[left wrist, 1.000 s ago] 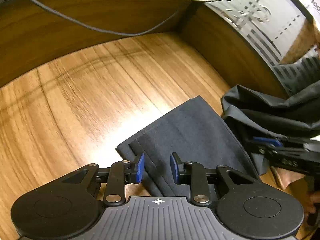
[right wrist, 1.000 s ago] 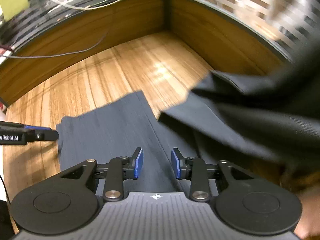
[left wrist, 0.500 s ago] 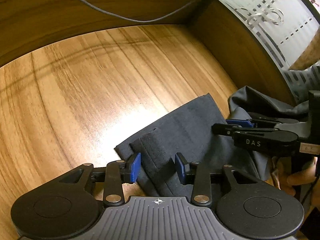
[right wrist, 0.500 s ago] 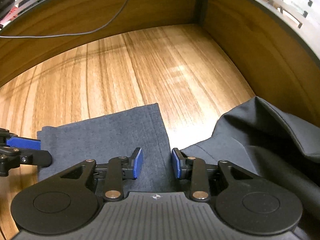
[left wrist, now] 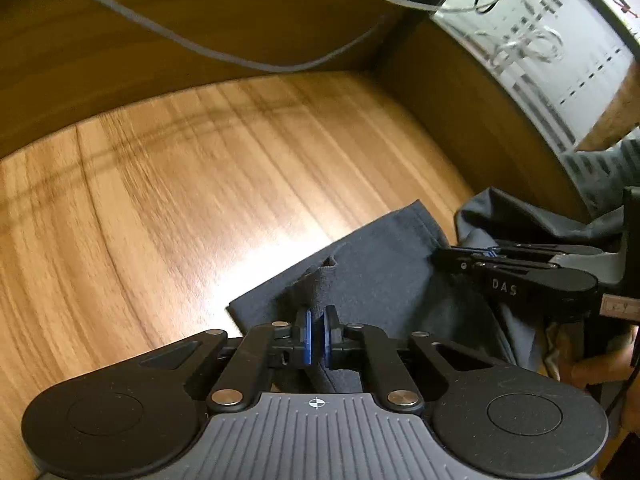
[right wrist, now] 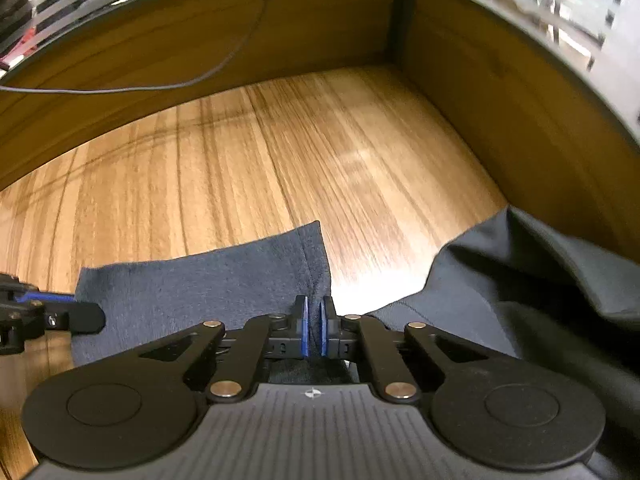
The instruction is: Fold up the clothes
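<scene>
Grippers both clenched on flat dark grey fleece cloth (right wrist: pixel 208 284) on wooden table (right wrist: pixel 320 152): left gripper (left wrist: pixel 316 334) pinches left near edge, right gripper (right wrist: pixel 314 330) right edge (black garment heap (right wrist: pixel 540 280) beyond); cloth's long axis spans between them.

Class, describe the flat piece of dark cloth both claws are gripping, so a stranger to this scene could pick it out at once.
On the wooden table, look at the near edge between the two claws. The flat blue-grey cloth lies there, pinched by the left claw and right claw. Unlike the crumpled darker garment beside it, it is smooth, matte and straight-edged.
</scene>
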